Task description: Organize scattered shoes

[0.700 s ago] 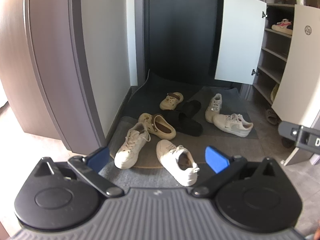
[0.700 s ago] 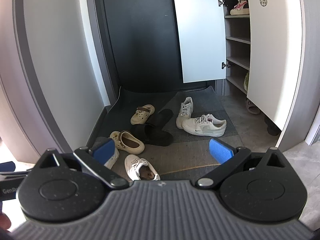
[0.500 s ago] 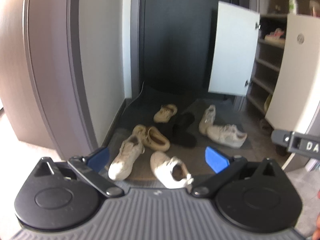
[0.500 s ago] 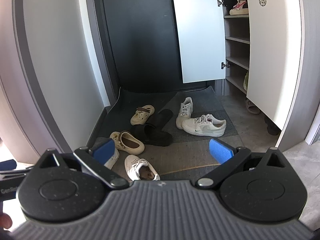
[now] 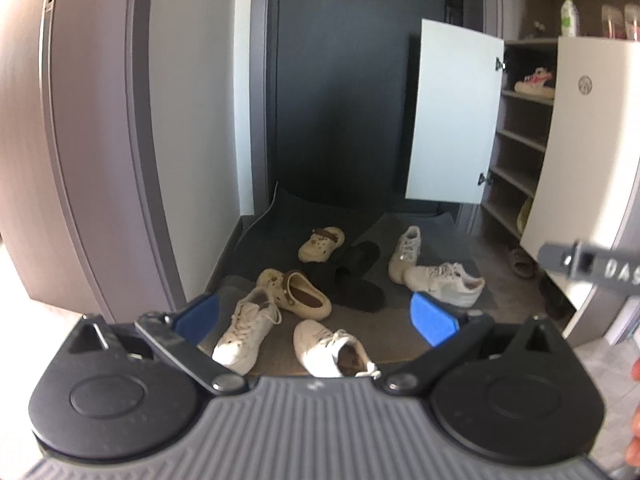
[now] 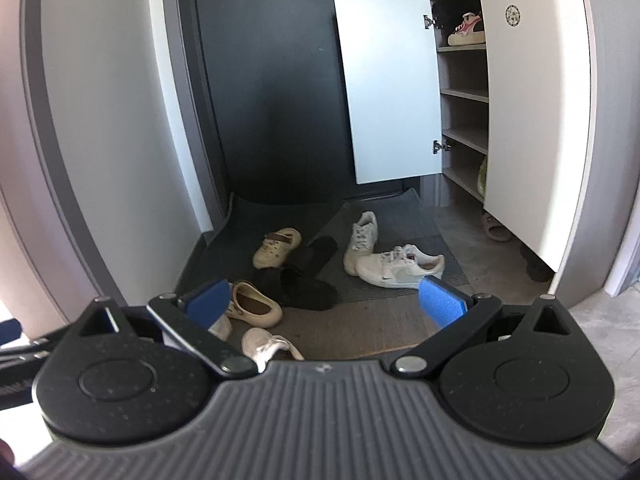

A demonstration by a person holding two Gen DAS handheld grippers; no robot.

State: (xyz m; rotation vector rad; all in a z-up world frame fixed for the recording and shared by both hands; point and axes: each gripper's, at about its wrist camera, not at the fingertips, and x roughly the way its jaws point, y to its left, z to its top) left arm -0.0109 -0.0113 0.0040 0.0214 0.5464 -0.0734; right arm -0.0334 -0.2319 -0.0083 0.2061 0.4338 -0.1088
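Several shoes lie scattered on dark mats in an entryway. Nearest are two white sneakers (image 5: pixel 246 330) (image 5: pixel 330 348). Behind them lie a cream clog (image 5: pixel 298 298), black slippers (image 5: pixel 356 276), a second cream clog (image 5: pixel 320 243) and another white sneaker pair (image 5: pixel 444 282). My left gripper (image 5: pixel 316 317) hangs open above the near sneakers and holds nothing. My right gripper (image 6: pixel 325 301) is open too, with nothing between its blue pads. It looks over the black slippers (image 6: pixel 304 280), a clog (image 6: pixel 254 304) and the white pair (image 6: pixel 400 270).
A shoe cabinet stands at the right with its white door (image 5: pixel 452 112) swung open, bare shelves (image 6: pixel 462 96) and a pink shoe (image 6: pixel 466 30) on an upper shelf. A sandal (image 6: pixel 496 232) lies under the cabinet. A wall (image 5: pixel 192 120) bounds the left side and a dark door stands behind.
The left gripper's view has tipped upward, so the shoes sit lower and the cabinet top shows. The right view has tipped up slightly. Both grippers stay open and no shoe has moved.
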